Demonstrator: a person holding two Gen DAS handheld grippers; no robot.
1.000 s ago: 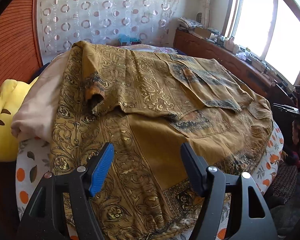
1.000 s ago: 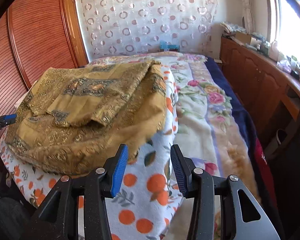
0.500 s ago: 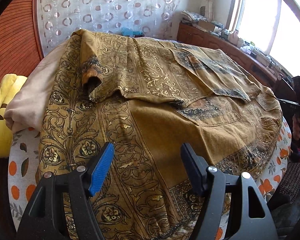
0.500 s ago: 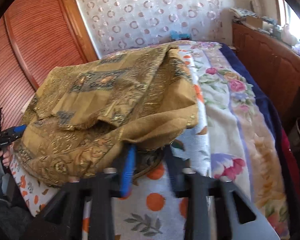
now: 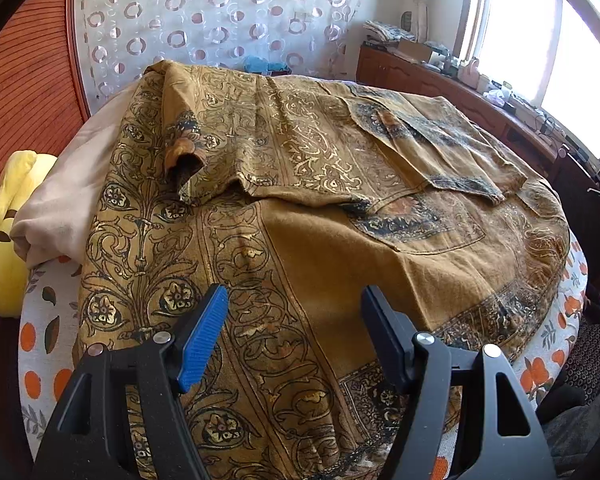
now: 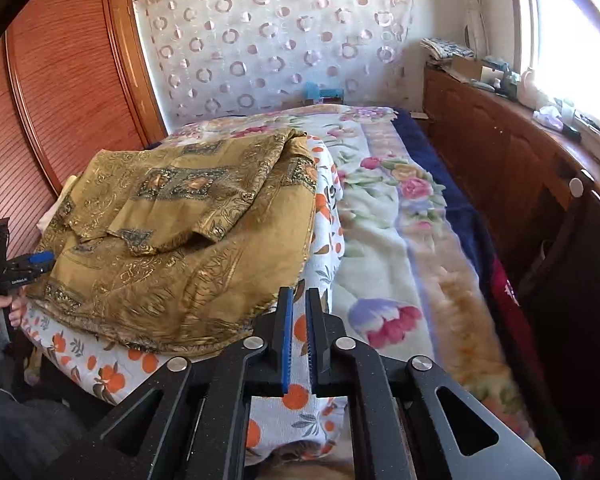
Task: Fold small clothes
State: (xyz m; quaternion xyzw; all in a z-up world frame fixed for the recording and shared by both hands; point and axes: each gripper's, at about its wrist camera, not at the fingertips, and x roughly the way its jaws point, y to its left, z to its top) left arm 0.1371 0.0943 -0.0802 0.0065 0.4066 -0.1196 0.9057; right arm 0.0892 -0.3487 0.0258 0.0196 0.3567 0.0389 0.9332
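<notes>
Since a second ago, right gripper [image 6: 299, 312] narrowed to a slit, now reopening, nothing gripped. Left gripper [image 5: 294, 320] held wide, empty, above mustard garment [image 5: 300, 208] spread on bed [image 6: 384, 248]; hem at 11 o'clock of right fingers. Handle label unreadable.

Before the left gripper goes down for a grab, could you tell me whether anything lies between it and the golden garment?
Nothing visible does. The left gripper hangs open right over the golden garment, with only its patterned cloth below the fingers. The yellow plush toy and the beige cloth lie off to the left.
</notes>
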